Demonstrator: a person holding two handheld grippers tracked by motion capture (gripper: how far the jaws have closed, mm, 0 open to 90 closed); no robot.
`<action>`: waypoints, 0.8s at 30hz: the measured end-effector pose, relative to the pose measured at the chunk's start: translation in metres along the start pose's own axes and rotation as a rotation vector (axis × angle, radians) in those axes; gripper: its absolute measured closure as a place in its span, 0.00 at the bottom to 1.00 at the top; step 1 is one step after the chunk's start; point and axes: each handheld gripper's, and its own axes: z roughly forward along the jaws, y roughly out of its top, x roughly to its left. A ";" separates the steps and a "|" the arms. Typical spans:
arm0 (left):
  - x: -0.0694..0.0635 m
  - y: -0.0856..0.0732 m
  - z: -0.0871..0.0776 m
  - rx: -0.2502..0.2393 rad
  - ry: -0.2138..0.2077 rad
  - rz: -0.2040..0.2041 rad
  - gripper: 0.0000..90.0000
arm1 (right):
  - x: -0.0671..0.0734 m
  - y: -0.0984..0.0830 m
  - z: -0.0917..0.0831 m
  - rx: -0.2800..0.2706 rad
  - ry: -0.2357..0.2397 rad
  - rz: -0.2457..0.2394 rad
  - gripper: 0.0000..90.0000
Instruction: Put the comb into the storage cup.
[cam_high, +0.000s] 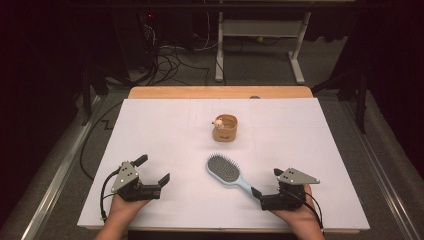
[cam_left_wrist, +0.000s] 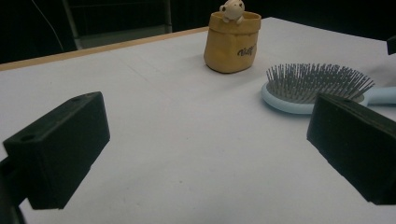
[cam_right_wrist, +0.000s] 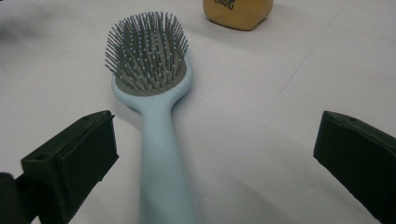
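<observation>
A: Where is the hairbrush (cam_high: 228, 172) seen?

B: Lower centre of the high view, laid flat on the white table (cam_high: 150, 130), bristles up. The head is pointed to the upper left of the frame, the light blue handle to the lower right.

A: Right claw (cam_high: 267, 187) state?

B: Jaws are held wide apart. In the right gripper view the handle (cam_right_wrist: 163, 172) is seen running up between them from the bottom edge, nearer the jaw at the left of that frame. No contact between pads and handle is seen; nothing is clamped. In the high view the handle end is placed just at the claw.

A: Left claw (cam_high: 152, 170)?

B: Also spread apart, nothing between the jaws. It is held at the lower left of the high view, well apart from the brush. In the left gripper view bare table is seen between the jaws, with the brush head (cam_left_wrist: 315, 86) at the right of the frame.

A: Anything else on the table?

B: A small tan cup (cam_high: 225, 128) is stood upright above the brush, at the centre of the high view, apart from it. A small pale figure (cam_left_wrist: 232, 9) is seen at its rim. Dark lettering is printed on its side; it cannot be read.
</observation>
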 end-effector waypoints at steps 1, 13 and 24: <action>0.000 0.000 0.000 0.000 0.000 0.000 0.00 | 0.000 0.000 0.000 0.000 0.000 0.000 0.00; 0.000 0.001 0.000 -0.009 -0.023 -0.014 0.00 | 0.002 0.015 0.009 -0.011 0.014 0.007 0.00; -0.003 0.002 0.000 -0.008 -0.046 -0.008 0.01 | 0.005 0.028 0.019 0.039 0.048 0.013 0.00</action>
